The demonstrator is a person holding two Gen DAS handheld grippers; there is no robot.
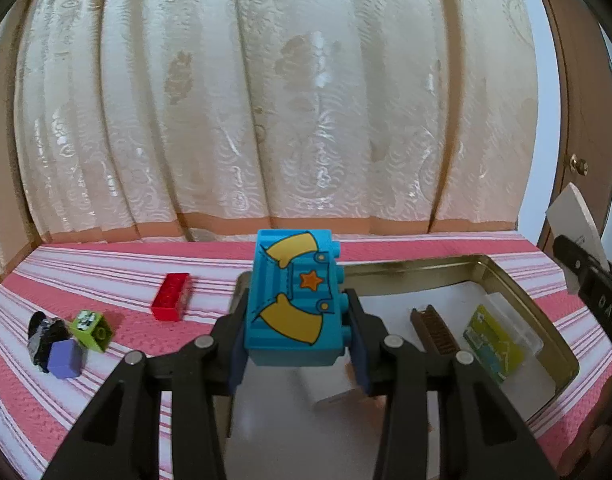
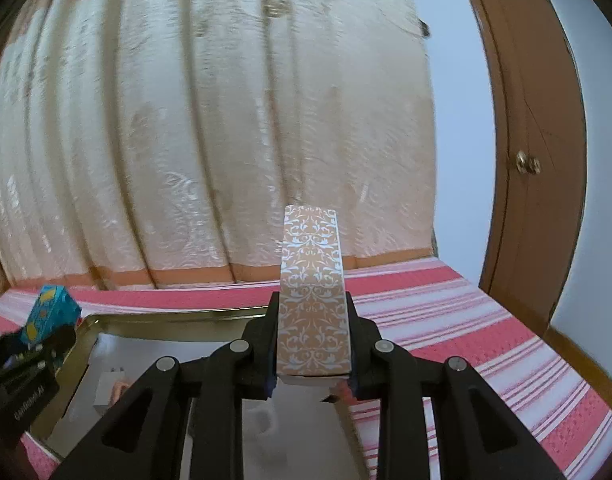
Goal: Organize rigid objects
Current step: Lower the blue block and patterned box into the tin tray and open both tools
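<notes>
My left gripper (image 1: 296, 334) is shut on a blue toy brick (image 1: 296, 296) printed with yellow sleeves and an orange star, held above the left part of a gold metal tin (image 1: 518, 284). My right gripper (image 2: 312, 354) is shut on a tan slab with a white floral pattern (image 2: 312, 292), held above the tin's right side (image 2: 178, 312). The blue brick also shows at the left of the right wrist view (image 2: 48, 312). A brown comb (image 1: 432, 328) and a yellow-green card in a clear case (image 1: 498, 338) lie in the tin.
On the pink striped cloth (image 1: 106, 268) left of the tin lie a red brick (image 1: 172, 296), a green brick (image 1: 92, 328), a purple block (image 1: 66, 358) and a black lump (image 1: 44, 334). A cream curtain (image 1: 266, 100) hangs behind. A brown door (image 2: 534, 160) stands right.
</notes>
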